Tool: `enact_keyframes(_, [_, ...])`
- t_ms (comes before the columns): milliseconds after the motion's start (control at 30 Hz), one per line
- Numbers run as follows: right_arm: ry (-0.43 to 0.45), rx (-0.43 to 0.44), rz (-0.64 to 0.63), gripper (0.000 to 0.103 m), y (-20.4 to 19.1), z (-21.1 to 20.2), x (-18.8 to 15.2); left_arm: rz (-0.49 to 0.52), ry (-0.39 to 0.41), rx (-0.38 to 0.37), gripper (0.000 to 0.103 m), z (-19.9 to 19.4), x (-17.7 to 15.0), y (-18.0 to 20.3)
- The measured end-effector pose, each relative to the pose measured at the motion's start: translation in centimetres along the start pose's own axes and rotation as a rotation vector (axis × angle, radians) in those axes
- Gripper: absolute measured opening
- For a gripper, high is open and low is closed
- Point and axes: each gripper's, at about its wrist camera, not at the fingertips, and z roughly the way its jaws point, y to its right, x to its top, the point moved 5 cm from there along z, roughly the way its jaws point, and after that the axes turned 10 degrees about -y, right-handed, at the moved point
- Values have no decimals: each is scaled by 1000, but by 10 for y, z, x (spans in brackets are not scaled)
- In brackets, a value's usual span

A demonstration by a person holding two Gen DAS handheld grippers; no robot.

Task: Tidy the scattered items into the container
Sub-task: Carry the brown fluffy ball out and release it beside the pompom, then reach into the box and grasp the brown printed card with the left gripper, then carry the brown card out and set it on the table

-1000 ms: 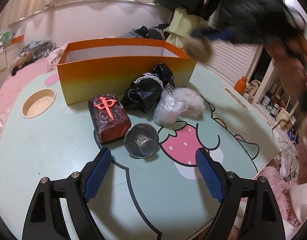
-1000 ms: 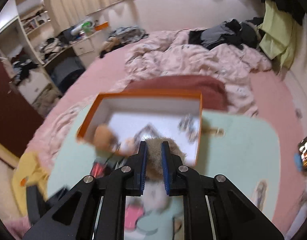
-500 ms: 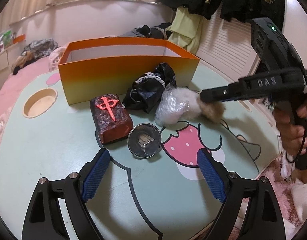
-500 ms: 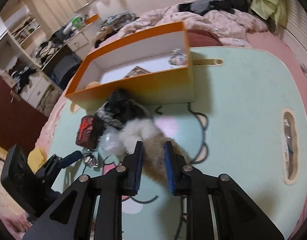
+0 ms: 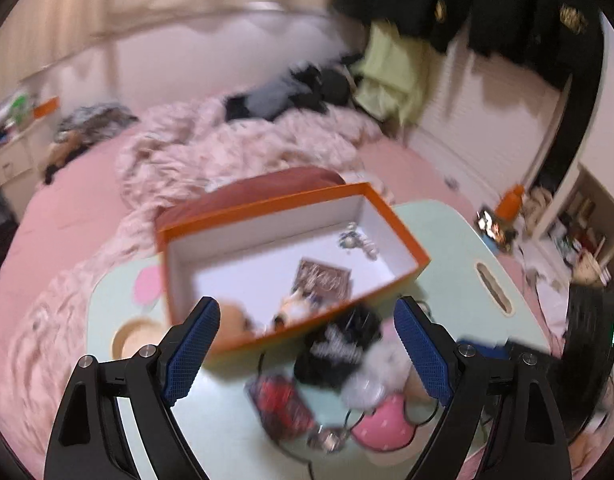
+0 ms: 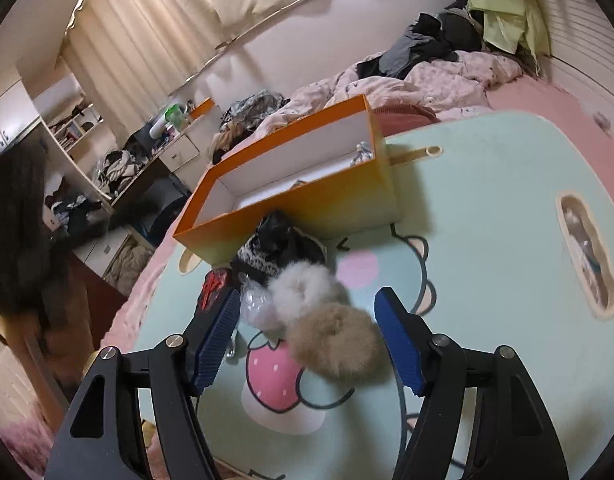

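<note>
risen: left claw [image 5: 307, 350], spread wide, empty, above orange box [image 5: 387, 208]. right claw [image 6: 307, 338] just opened, released; tan pompom [image 6: 333, 346] between its pads, on surface [image 6: 487, 208], near box.

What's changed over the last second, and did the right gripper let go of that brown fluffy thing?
Yes. The right gripper carried the brown pom-pom down from above the orange box to the table; its jaws have just been opening, so it lies free beside the white pom-pom. The left gripper, open throughout, rose. Other items stayed put.
</note>
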Motion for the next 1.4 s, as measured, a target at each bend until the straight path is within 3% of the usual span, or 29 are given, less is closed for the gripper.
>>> enact_keyframes(67, [-13, 0, 2, 70, 1, 1, -2, 19, -109, -29, 89, 26, 22, 6])
enact_keyframes(167, [-20, 13, 24, 70, 6, 3, -3, -37, -261, -68, 87, 70, 40, 5])
enact_keyframes(233, [-20, 21, 38, 70, 11, 3, -6, -50, -332, -55, 79, 93, 40, 6])
enact_keyframes(367, [-25, 30, 58, 70, 15, 2, -12, -34, -394, -4, 77, 120, 33, 11])
enact_keyframes(567, [-40, 53, 59, 70, 13, 5, -15, -55, -449, 0, 72, 143, 27, 2])
enact_keyframes(667, [-53, 58, 62, 70, 12, 8, -17, -57, -419, -23, 66, 143, 30, -1])
enact_keyframes(700, [-58, 59, 63, 70, 11, 9, -18, -66, -416, -41, 54, 141, 31, -2])
enact_keyframes(900, [-61, 62, 72, 70, 12, 9, -19, -76, -341, -79, 54, 119, 40, -9])
enact_keyframes(1033, [-67, 47, 75, 70, 12, 10, -20, -48, -204, -106, 54, 65, 43, -6])
enact_keyframes(1200, [-60, 4, 51, 70, 11, 9, -20, 36, -127, -193, 55, 10, 0, 10])
enact_keyframes(1300, [-64, 3, 46, 70, 10, 10, -20, 62, -146, -217, 55, 8, -34, 16])
enact_keyframes(1400, [-76, 5, 44, 70, 9, 14, -21, 64, -165, -189, 55, 20, -64, 16])
